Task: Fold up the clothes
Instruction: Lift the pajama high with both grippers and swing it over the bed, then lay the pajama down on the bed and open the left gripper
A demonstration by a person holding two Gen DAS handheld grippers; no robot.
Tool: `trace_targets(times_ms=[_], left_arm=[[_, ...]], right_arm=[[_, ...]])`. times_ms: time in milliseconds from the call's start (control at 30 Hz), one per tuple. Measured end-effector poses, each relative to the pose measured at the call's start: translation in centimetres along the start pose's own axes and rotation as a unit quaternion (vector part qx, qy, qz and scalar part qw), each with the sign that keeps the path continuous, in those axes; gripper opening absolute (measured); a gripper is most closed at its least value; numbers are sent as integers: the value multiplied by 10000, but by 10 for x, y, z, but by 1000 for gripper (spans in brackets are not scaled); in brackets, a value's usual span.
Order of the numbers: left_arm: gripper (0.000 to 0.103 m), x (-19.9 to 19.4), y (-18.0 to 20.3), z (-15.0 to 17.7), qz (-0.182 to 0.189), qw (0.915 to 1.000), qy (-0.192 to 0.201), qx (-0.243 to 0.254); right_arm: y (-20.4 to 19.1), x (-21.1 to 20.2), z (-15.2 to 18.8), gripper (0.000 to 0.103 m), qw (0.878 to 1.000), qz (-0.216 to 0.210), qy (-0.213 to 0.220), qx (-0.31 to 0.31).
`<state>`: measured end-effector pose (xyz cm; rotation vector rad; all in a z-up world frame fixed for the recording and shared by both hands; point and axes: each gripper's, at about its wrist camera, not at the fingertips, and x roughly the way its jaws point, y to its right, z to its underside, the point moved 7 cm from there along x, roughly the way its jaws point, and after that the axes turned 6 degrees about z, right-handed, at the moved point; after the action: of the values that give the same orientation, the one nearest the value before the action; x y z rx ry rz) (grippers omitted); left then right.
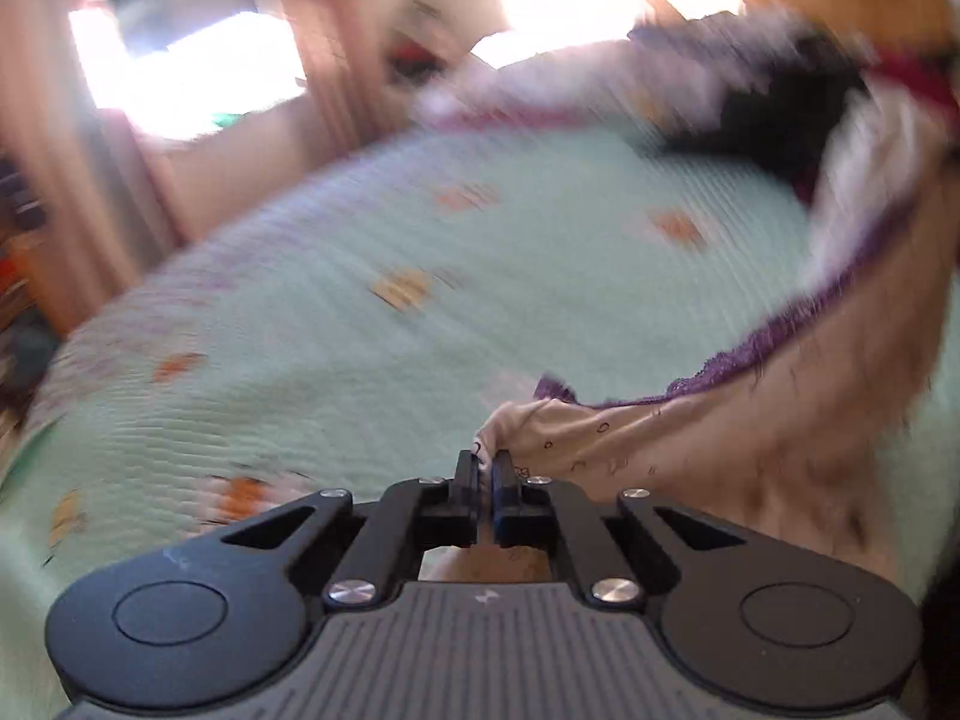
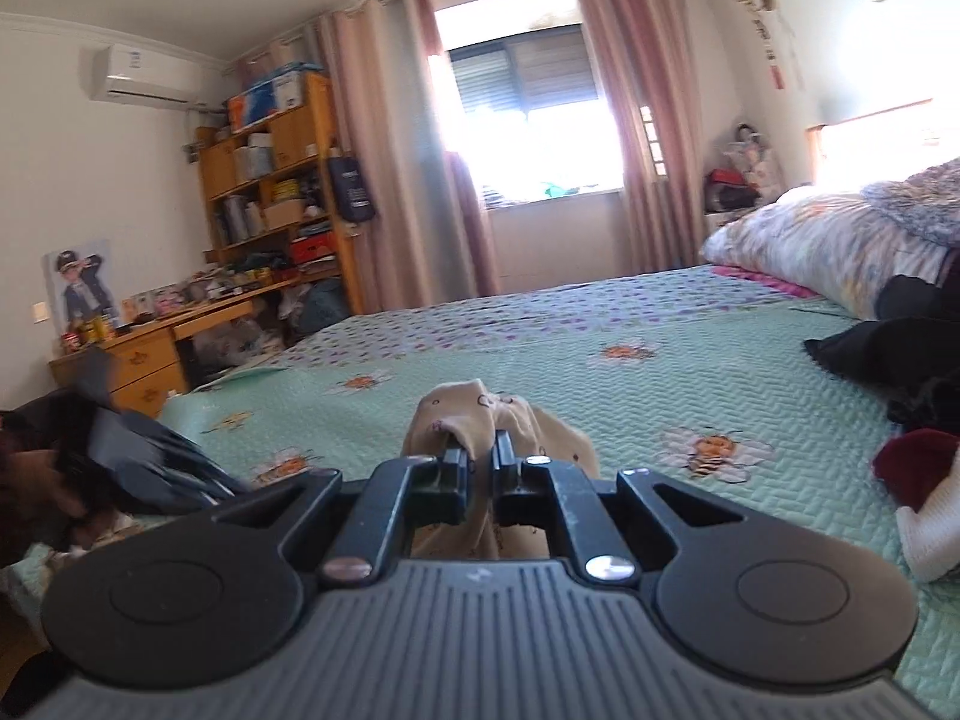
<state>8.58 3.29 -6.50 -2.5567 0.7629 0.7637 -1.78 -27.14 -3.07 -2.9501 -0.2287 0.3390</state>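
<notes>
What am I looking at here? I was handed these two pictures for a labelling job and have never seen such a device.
Each picture comes from a camera mounted on a hand-held clamp, looking forward along its two black fingers. A person carries one clamp in each hand; there is no robot arm. The left gripper is shut on a beige garment with small prints and a purple lace edge; this view is blurred. The right gripper pinches beige printed cloth too, seemingly the same piece. Below lies a green bedspread with a bee pattern. Dark clothes and a red item lie on its right side.
</notes>
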Motion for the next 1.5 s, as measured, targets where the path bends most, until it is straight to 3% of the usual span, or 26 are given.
trace_targets(times_ms=[67,167,267,400,533,633,733,833,867,933,1000,1067,1200,1233,1267,1333,1367,1500], left_arm=[[4,-47,-25,-20,-674,9954,620,-265],[4,-120,-46,-42,-1499,9803,1252,-292],[4,-198,-47,-64,-2166,9574,1905,-143],[5,-286,-53,-107,-2695,9261,2638,-51],[5,-311,-71,-160,-3156,9066,2794,180],[7,-288,-96,-196,-3395,9037,2594,271],[7,-225,-136,-206,-3490,9131,2103,160],[13,-126,-173,-183,-3390,9318,1298,54],[15,-91,-184,-163,-3372,9366,950,-99],[24,-27,-200,-112,-2912,9553,138,-498],[29,18,-206,-55,-2688,9570,-540,-946],[33,40,-212,-2,-2394,9553,-868,-1500],[37,17,-173,12,-2278,9574,-767,-1603],[45,11,-164,14,-2251,9579,-737,-1623],[61,4,-154,17,-2225,9584,-707,-1642],[83,-8,-134,23,-2173,9593,-648,-1681],[87,-15,-124,25,-2146,9598,-618,-1700],[101,-33,-80,30,-1998,9633,-529,-1713]], right_arm=[[-8,3,-14,8,9997,33,228,-56],[-27,2,-45,8,9976,-81,667,-148],[-54,-9,-87,8,9918,-422,1175,-275],[-83,-22,-149,8,9819,-749,1696,-397],[-101,-15,-211,8,9749,-817,2022,-452],[-103,29,-245,8,9785,-597,1921,-450],[-102,103,-244,8,9863,-255,1564,-460],[-93,191,-202,20,9949,191,820,-551],[-85,218,-174,26,9980,248,400,-410],[-69,259,-118,26,9991,268,-342,-4],[-52,266,-62,26,9939,6,-782,773],[-38,266,-10,26,9830,-204,-1164,1407],[-29,229,69,27,9693,-302,-1607,1838],[-28,218,81,27,9672,-326,-1660,1893],[-30,205,86,31,9672,-351,-1656,1897],[-33,179,91,43,9676,-400,-1625,1892],[-34,168,88,51,9686,-426,-1576,1873],[-33,130,74,63,9665,-689,-1446,2006]])
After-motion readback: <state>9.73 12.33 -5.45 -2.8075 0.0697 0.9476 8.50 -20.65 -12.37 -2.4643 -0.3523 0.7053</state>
